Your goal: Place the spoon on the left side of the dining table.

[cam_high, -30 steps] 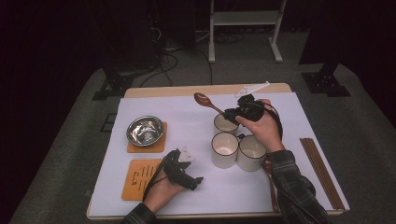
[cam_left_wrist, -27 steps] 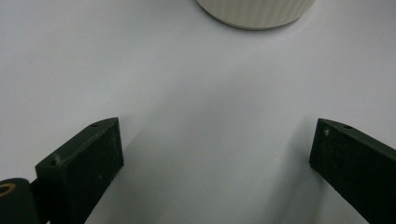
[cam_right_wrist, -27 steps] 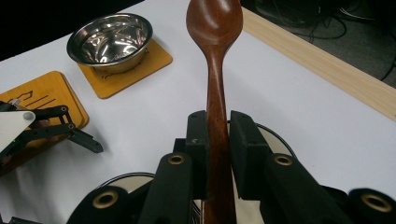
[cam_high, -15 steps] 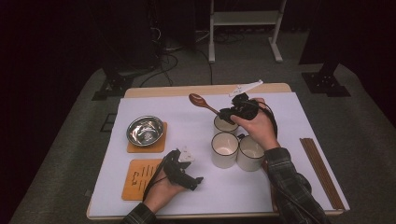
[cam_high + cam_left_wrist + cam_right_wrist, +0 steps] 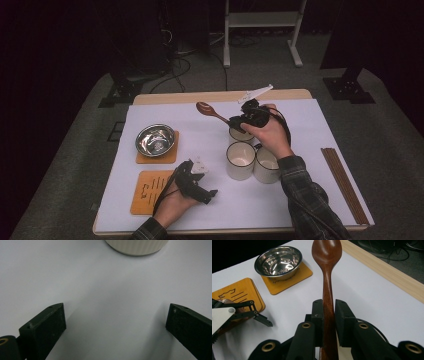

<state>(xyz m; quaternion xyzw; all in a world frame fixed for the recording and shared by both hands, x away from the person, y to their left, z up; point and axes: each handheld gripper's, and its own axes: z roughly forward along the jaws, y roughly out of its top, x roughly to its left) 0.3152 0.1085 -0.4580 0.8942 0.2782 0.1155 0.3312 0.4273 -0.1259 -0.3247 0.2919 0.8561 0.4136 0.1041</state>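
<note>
Now the dark brown wooden spoon (image 5: 327,277) sits clamped by its handle in the right gripper (image 5: 243,120), raised over three empty cream mugs (image 5: 240,160). Left gripper (image 5: 196,184) rests on the worktop (image 5: 300,200), jaws wide. Nearby, a steel bowl (image 5: 155,140) sits on a coaster.

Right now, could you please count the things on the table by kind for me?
Mugs: 3, first, second, third
Wooden coasters: 2, one, other
Steel bowl: 1
Wooden spoon: 1, held in the right gripper
Chopsticks: 1 bundle
Total: 8
</note>
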